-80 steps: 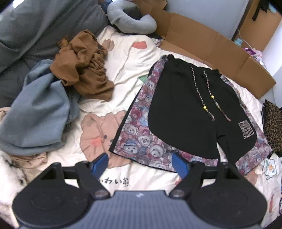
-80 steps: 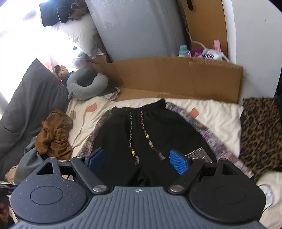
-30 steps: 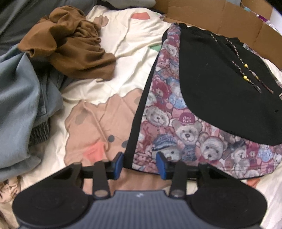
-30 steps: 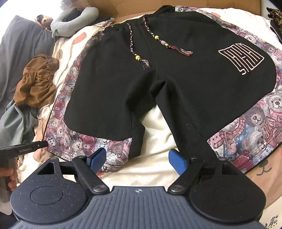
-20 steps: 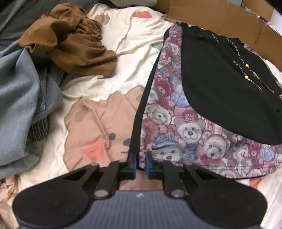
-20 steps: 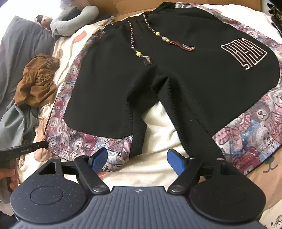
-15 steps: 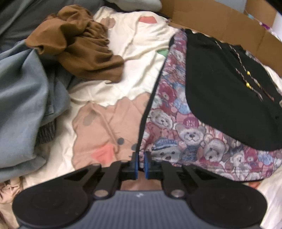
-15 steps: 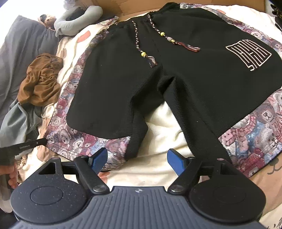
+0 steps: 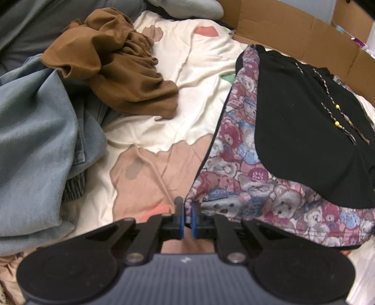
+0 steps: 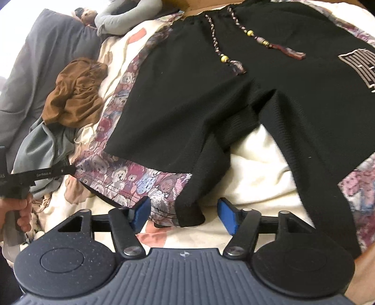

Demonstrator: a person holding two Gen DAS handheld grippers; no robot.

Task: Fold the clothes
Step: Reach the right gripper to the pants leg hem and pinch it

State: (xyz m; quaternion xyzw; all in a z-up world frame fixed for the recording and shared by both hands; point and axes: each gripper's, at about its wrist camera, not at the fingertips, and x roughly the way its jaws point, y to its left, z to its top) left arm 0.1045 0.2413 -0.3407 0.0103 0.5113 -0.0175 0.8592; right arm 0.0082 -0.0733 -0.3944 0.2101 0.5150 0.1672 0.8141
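Black shorts with teddy-bear print side panels lie spread flat on a cream bedsheet. In the left wrist view my left gripper is shut on the outer hem corner of the left leg, with the printed fabric pinched between the blue pads. In the right wrist view my right gripper has its jaws closing around the inner hem corner of the same leg; the cloth sits between the pads, which stand apart from it. The left gripper's finger shows at the left edge there.
A crumpled brown garment and a grey-blue garment lie left of the shorts. A grey neck pillow and cardboard border the far side. A person's hand holds the left gripper's handle.
My left gripper closed on the hem corner and lifted it slightly. My right gripper dropped toward the inner hem corner and its jaws narrowed around it.
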